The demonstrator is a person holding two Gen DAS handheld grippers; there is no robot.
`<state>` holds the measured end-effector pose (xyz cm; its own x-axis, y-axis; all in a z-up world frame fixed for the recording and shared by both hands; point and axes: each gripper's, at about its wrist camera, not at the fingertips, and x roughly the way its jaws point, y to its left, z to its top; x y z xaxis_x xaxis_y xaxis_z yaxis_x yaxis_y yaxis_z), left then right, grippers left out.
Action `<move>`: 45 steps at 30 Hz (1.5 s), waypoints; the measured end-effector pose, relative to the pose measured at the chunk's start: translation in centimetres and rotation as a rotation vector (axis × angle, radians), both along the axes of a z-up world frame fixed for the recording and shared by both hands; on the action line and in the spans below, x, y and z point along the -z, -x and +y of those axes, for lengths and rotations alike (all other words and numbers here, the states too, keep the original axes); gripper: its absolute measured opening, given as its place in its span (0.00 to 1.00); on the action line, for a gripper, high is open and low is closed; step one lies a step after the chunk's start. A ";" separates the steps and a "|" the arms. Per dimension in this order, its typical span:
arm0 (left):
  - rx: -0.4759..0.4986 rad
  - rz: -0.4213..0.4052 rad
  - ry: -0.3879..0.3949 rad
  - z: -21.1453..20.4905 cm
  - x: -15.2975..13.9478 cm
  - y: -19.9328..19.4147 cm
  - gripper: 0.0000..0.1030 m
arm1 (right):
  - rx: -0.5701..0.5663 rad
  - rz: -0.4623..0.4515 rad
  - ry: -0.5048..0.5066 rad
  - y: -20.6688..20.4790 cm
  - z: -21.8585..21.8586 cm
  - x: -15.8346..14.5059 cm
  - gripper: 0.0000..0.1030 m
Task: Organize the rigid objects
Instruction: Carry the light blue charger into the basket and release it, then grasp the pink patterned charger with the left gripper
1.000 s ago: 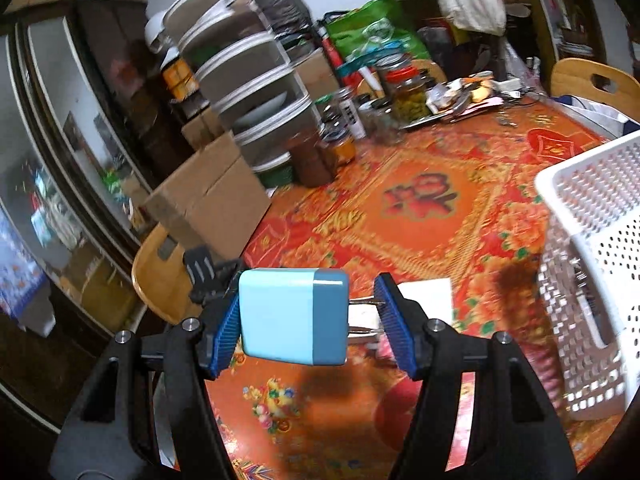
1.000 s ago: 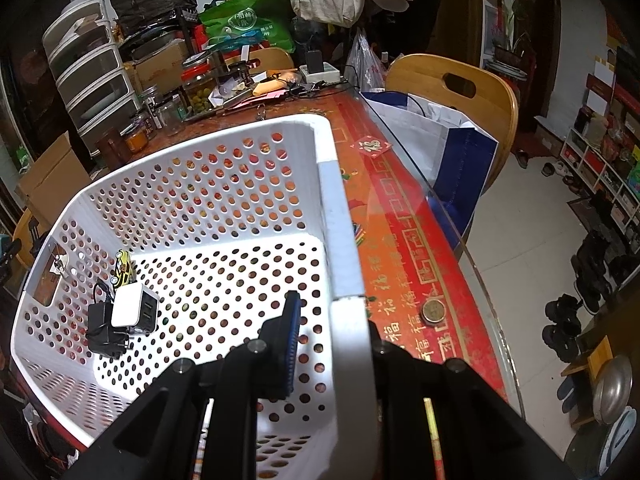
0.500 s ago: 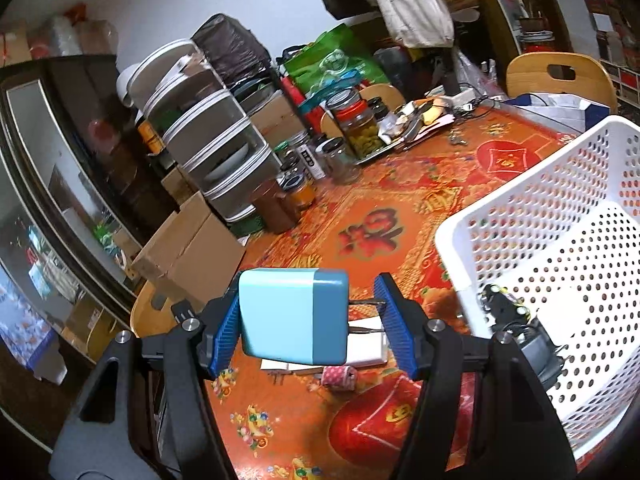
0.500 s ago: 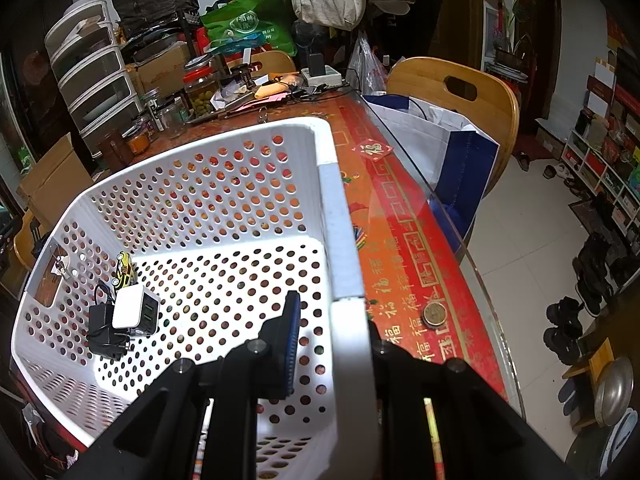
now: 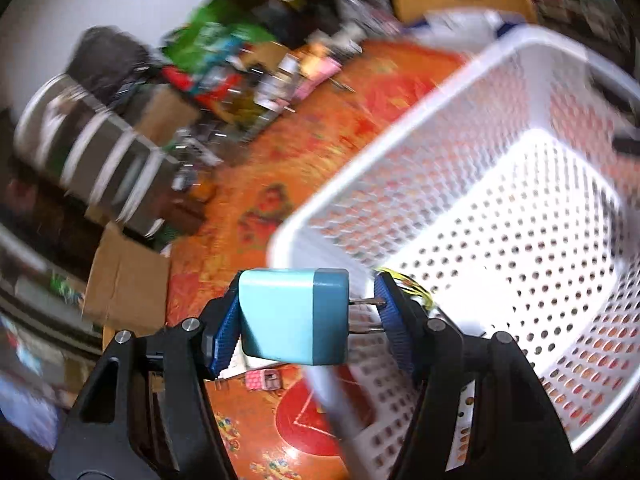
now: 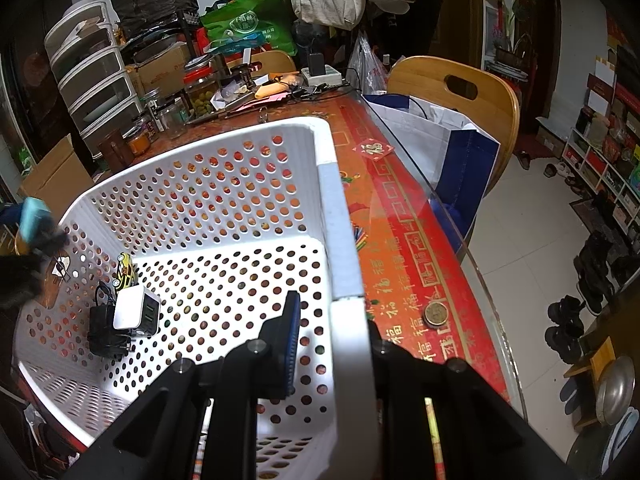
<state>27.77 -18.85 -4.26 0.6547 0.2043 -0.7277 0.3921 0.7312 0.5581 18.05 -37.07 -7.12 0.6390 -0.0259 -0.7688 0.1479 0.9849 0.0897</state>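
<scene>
My left gripper is shut on a light-blue plug charger, prongs against the right finger, held over the near corner of the white perforated basket. In the right wrist view the charger and left gripper show blurred at the basket's left rim. My right gripper is shut on the basket's right wall. Inside the basket lie a white charger, a black adapter and a small yellow toy car.
The table has a red-orange patterned cover with a coin on it. Jars and clutter stand at the back, drawers and a cardboard box at the left. A small pink object lies below the charger. A wooden chair stands at the right.
My left gripper has swung right with the blue charger, from beside the basket to over its near corner. The right gripper has stayed on the basket wall.
</scene>
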 end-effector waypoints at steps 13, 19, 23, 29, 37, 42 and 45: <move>0.035 0.310 -0.114 -6.7 6.8 -4.8 0.59 | 0.000 0.003 -0.003 -0.2 0.0 -0.1 0.17; 0.022 0.346 -0.098 -6.1 8.8 -6.4 0.67 | 0.001 0.003 -0.003 -0.2 0.0 -0.1 0.18; 0.055 0.312 -0.108 -5.5 8.3 -5.8 0.79 | 0.001 0.004 -0.004 -0.2 0.1 -0.1 0.18; 0.046 0.101 0.144 1.3 -0.9 -1.5 0.87 | -0.003 0.007 -0.003 -0.3 0.4 0.1 0.18; -0.355 -0.058 0.414 21.9 -0.9 0.0 1.00 | -0.005 0.009 -0.007 -0.3 0.4 0.2 0.18; -0.455 0.106 0.491 26.2 7.3 -1.8 0.83 | -0.006 0.015 -0.009 -0.4 0.1 0.2 0.18; -0.467 0.159 0.537 26.5 9.9 -3.1 0.74 | -0.001 0.023 -0.012 -0.4 0.0 0.3 0.18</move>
